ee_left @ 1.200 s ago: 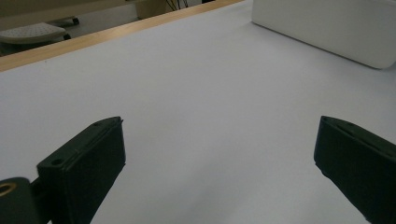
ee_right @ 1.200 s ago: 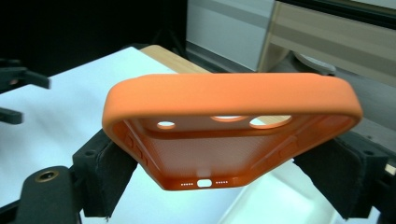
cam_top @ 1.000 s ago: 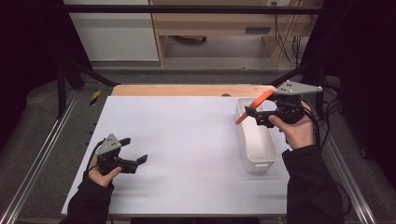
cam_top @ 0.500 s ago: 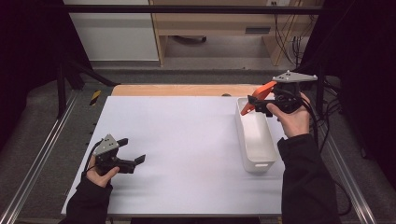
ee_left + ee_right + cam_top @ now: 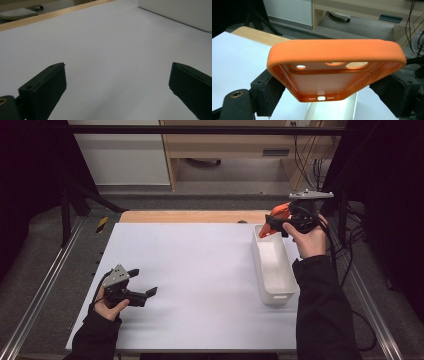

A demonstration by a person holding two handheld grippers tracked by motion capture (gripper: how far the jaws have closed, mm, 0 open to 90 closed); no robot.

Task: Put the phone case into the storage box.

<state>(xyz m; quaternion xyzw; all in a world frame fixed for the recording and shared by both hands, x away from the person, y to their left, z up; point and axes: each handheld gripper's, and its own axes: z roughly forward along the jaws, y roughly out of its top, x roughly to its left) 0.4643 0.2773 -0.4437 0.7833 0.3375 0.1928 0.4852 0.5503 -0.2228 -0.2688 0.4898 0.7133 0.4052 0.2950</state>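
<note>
1. in the high view the right gripper sat in the upper right of the frame, held up above the far end of the white bin.
2. its jaws were clamped on an orange phone case, which stuck out toward the left of the frame from between them.
3. in the right gripper view the same phone case took up the middle of the frame, open side showing, with camera cut-outs near its upper edge and small port holes along its lower edge; a black jaw pressed against each of its long sides.
4. below the case in that view, a strip of the white bin showed at the bottom centre.
5. the left gripper lay in the lower left of the high view, low over the white table, well apart from the bin.
6. in the left gripper view its two black jaws stood wide apart at the lower corners with bare table between them, and a wall of the bin crossed the upper right corner.
</note>
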